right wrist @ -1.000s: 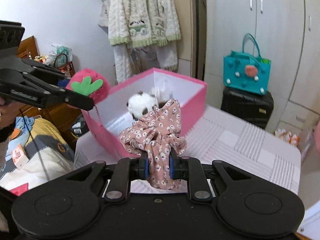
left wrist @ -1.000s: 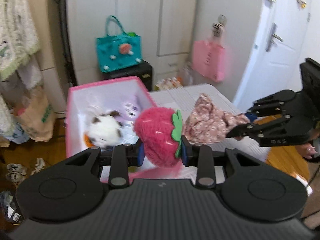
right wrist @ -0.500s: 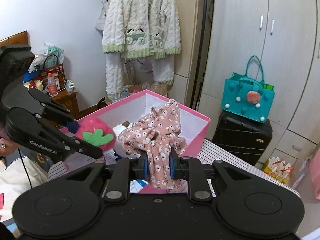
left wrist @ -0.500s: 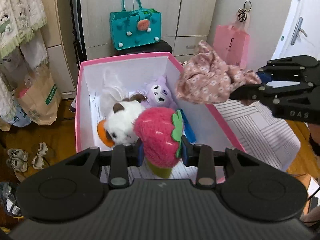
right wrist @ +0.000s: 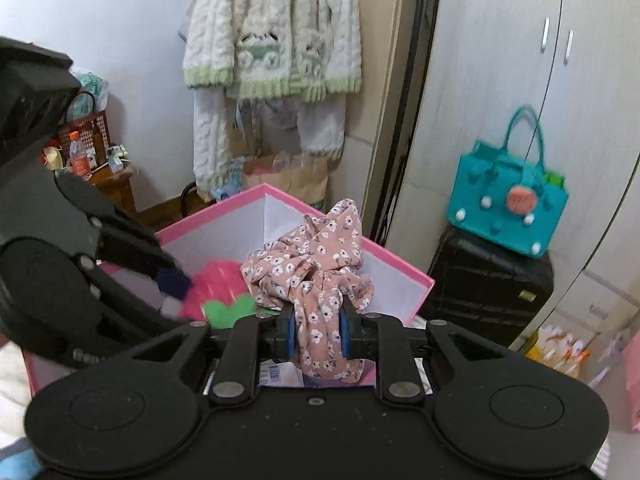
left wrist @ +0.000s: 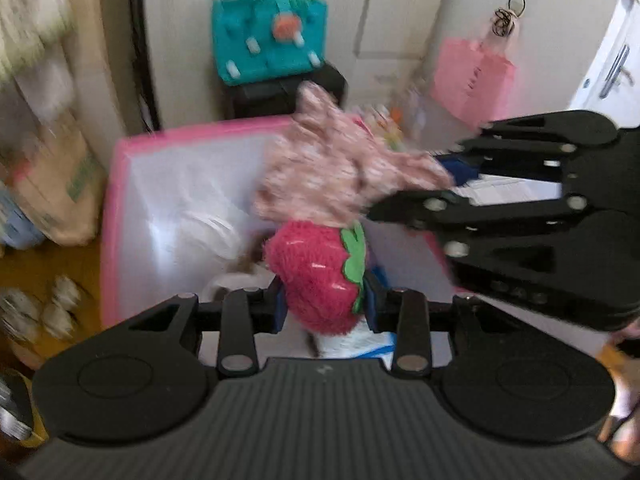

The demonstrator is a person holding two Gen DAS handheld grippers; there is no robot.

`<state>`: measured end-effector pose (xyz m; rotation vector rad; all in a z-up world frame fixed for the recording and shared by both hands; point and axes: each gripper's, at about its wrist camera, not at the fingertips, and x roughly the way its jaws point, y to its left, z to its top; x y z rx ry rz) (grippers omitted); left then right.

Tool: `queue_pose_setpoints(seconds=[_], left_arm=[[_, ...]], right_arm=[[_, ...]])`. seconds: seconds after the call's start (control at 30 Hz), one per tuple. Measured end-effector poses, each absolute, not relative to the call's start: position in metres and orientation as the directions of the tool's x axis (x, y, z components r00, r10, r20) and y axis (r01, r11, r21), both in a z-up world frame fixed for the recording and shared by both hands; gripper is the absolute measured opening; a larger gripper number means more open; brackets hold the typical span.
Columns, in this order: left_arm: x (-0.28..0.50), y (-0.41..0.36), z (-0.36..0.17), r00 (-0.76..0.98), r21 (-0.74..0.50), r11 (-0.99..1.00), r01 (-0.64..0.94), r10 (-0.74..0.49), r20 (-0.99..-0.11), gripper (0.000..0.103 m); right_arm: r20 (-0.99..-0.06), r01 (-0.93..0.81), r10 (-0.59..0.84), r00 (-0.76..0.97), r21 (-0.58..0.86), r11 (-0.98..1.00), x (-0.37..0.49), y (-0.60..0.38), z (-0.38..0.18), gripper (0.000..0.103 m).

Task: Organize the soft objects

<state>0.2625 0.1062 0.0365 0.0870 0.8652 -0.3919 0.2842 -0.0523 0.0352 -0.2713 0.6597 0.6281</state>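
Observation:
My left gripper (left wrist: pixel 325 307) is shut on a fuzzy pink strawberry plush (left wrist: pixel 316 272) with a green leaf, held over the open pink box (left wrist: pixel 116 184). My right gripper (right wrist: pixel 319 334) is shut on a bunched pink floral cloth (right wrist: pixel 316 264), also above the box (right wrist: pixel 396 268). In the left wrist view the cloth (left wrist: pixel 336 176) hangs just beyond the strawberry, with the right gripper (left wrist: pixel 444 176) coming in from the right. In the right wrist view the strawberry (right wrist: pixel 218 286) and the left gripper (right wrist: pixel 176 284) sit at the left. White plush shapes in the box are mostly hidden.
A teal handbag (left wrist: pixel 268 36) stands on a black suitcase (right wrist: pixel 488 284) by the wardrobe. A pink bag (left wrist: pixel 472 80) hangs at the right. A cream knitted cardigan (right wrist: pixel 272 28) hangs on the wall; a brown paper bag (left wrist: pixel 52 184) stands on the floor left of the box.
Both grippers have moved forward and down over the pink box, carrying the strawberry and the cloth. The two items now sit close together above the box's inside.

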Motion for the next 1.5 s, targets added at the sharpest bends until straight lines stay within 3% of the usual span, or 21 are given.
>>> queue_pose_setpoints(seconds=[0.17,0.23,0.3,0.4,0.53,0.6,0.73,0.87,1.27,1.33,1.43,1.5], left_arm=[[0.295,0.107,0.022,0.449,-0.237,0.903,0.358,-0.389,-0.804,0.036],[0.292,0.103,0.021,0.479,-0.177,0.91,0.376,-0.354,-0.804,0.042],[0.29,0.101,0.02,0.483,-0.167,0.91,0.38,-0.349,-0.803,0.047],[0.284,0.095,0.021,0.5,-0.127,0.908,0.399,-0.331,-0.8,0.059],[0.276,0.091,0.023,0.522,-0.097,0.91,0.402,-0.315,-0.793,0.063],[0.271,0.092,0.024,0.539,-0.082,0.916,0.393,-0.302,-0.786,0.074],[0.262,0.091,0.033,0.582,-0.039,0.94,0.338,-0.241,-0.777,0.082],[0.246,0.09,0.041,0.612,0.009,0.95,0.312,-0.194,-0.767,0.097],[0.19,0.087,0.074,0.672,0.068,0.965,0.254,-0.126,-0.73,0.098],[0.178,0.085,0.079,0.681,0.068,0.965,0.252,-0.127,-0.721,0.098],[0.162,0.082,0.087,0.687,0.059,0.966,0.252,-0.136,-0.714,0.098],[0.151,0.084,0.091,0.69,0.036,0.969,0.245,-0.148,-0.708,0.098]], right_arm=[[-0.68,-0.574,0.468,0.564,0.085,0.815,0.307,-0.053,0.028,0.026],[-0.684,-0.571,0.472,0.556,0.099,0.815,0.311,-0.05,0.026,0.028],[-0.691,-0.564,0.47,0.549,0.109,0.819,0.316,-0.049,0.022,0.042],[-0.695,-0.553,0.467,0.546,0.12,0.825,0.32,-0.05,0.017,0.048],[-0.669,-0.528,0.483,0.565,0.156,0.835,0.312,-0.063,0.02,0.054],[-0.646,-0.517,0.498,0.578,0.183,0.836,0.302,-0.075,0.026,0.057],[-0.6,-0.501,0.526,0.603,0.228,0.835,0.273,-0.101,0.043,0.059],[-0.587,-0.506,0.526,0.615,0.218,0.835,0.245,-0.116,0.056,0.061],[-0.646,-0.501,0.507,0.57,0.216,0.838,0.191,-0.134,0.069,0.065],[-0.649,-0.513,0.499,0.575,0.189,0.837,0.181,-0.133,0.071,0.07],[-0.665,-0.505,0.45,0.596,0.125,0.854,0.164,-0.131,0.074,0.094],[-0.655,-0.485,0.415,0.631,0.084,0.87,0.151,-0.133,0.077,0.097]])
